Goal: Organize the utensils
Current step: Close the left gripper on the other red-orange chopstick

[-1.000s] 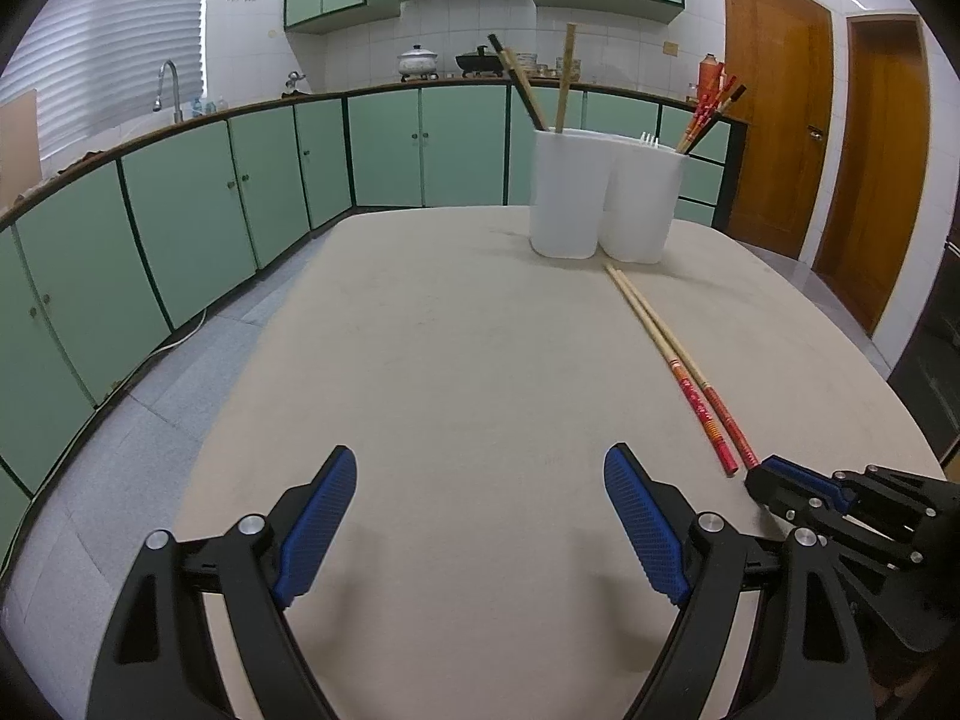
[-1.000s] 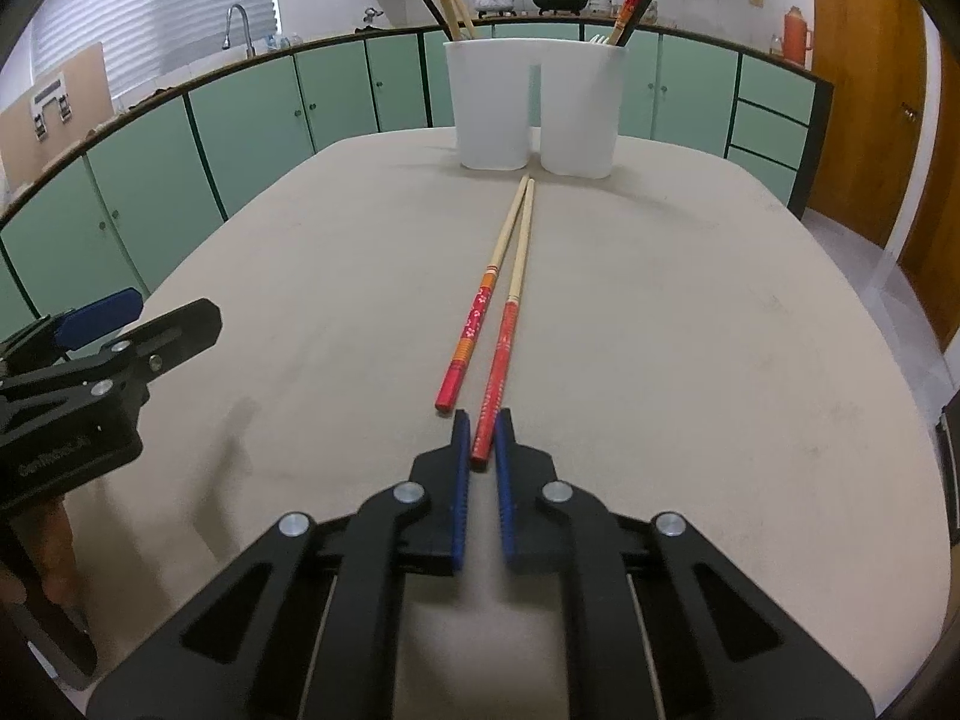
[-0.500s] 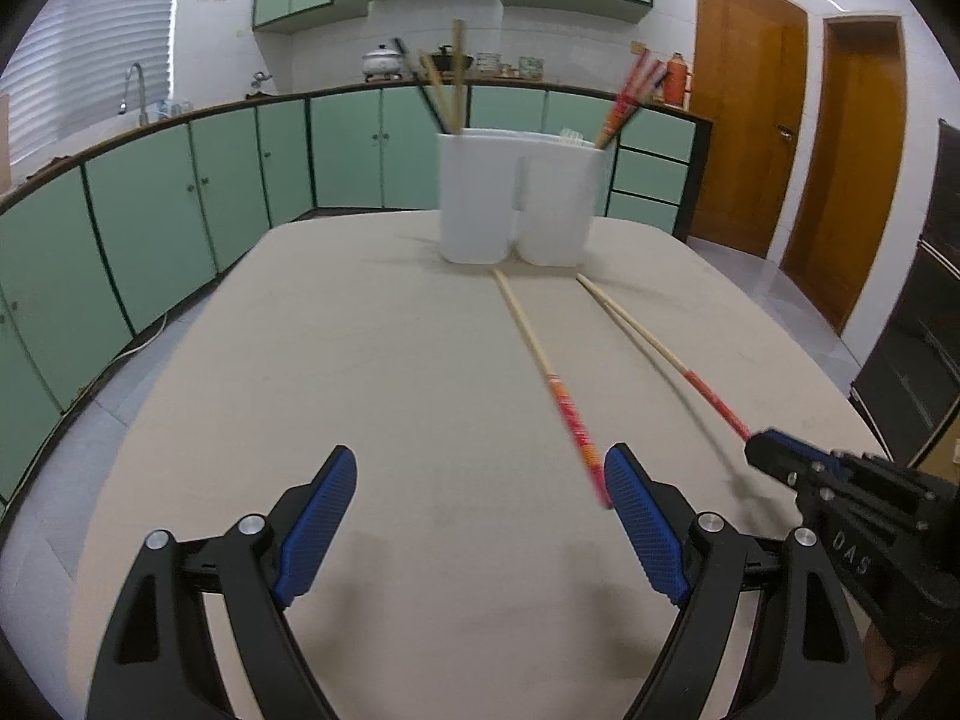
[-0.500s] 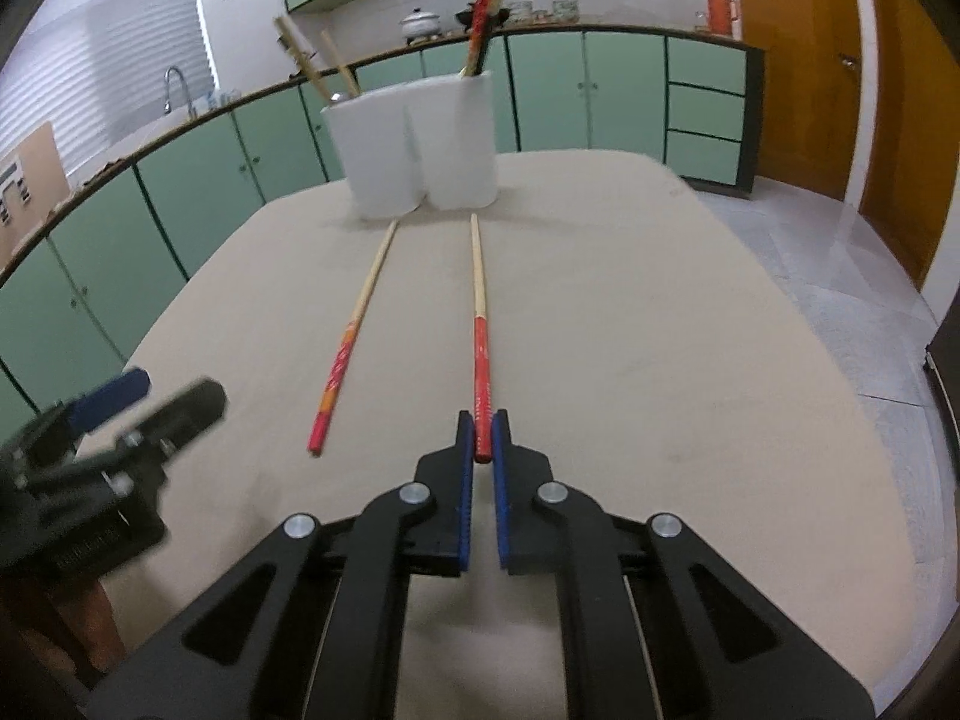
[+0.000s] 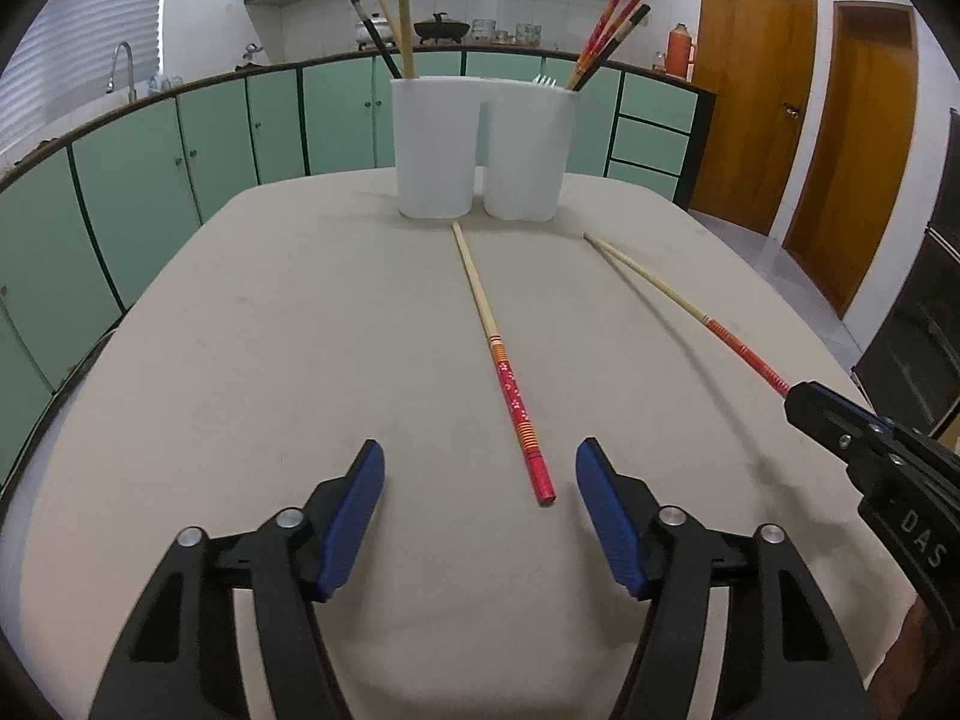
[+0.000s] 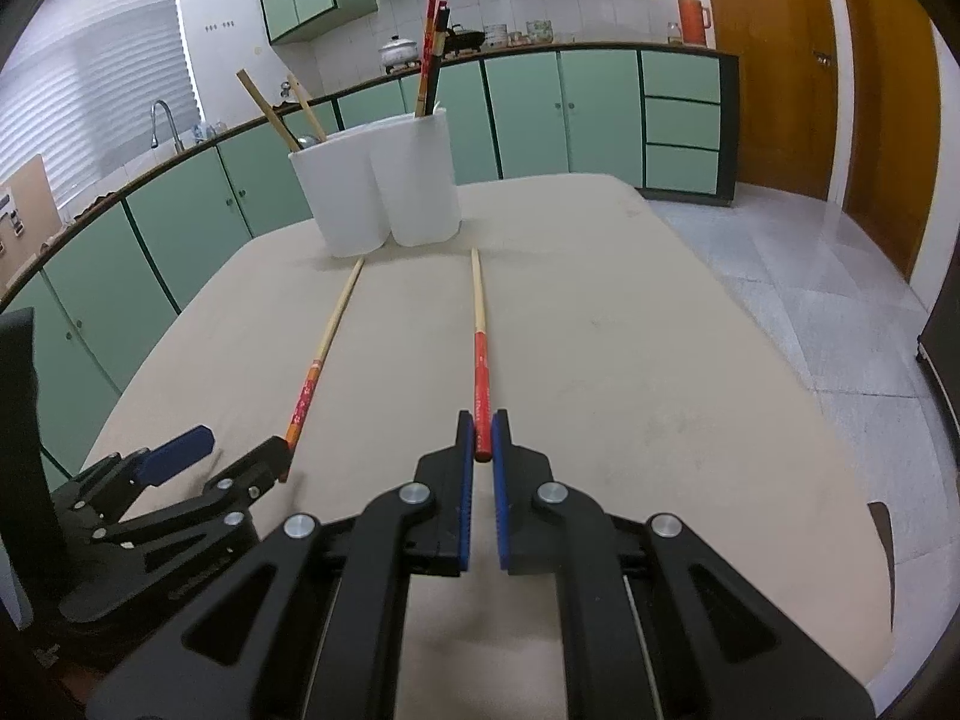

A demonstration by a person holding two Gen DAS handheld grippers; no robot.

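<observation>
The right claw (image 6: pixel 482 441) is clamped on the red end of one chopstick (image 6: pixel 478 324), now swung apart from its mate. The second chopstick (image 5: pixel 503 354) lies on the worktop (image 5: pixel 240 360), its end between the closing left claw (image 5: pixel 480 480) pads, untouched. The holder (image 5: pixel 480 150) stands at 12 o'clock; its contents are partly hidden.

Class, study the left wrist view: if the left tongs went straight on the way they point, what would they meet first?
Probably the red end of the chopstick lying on the table, which sits just ahead between the closing left tongs; depth is hard to judge.
</observation>
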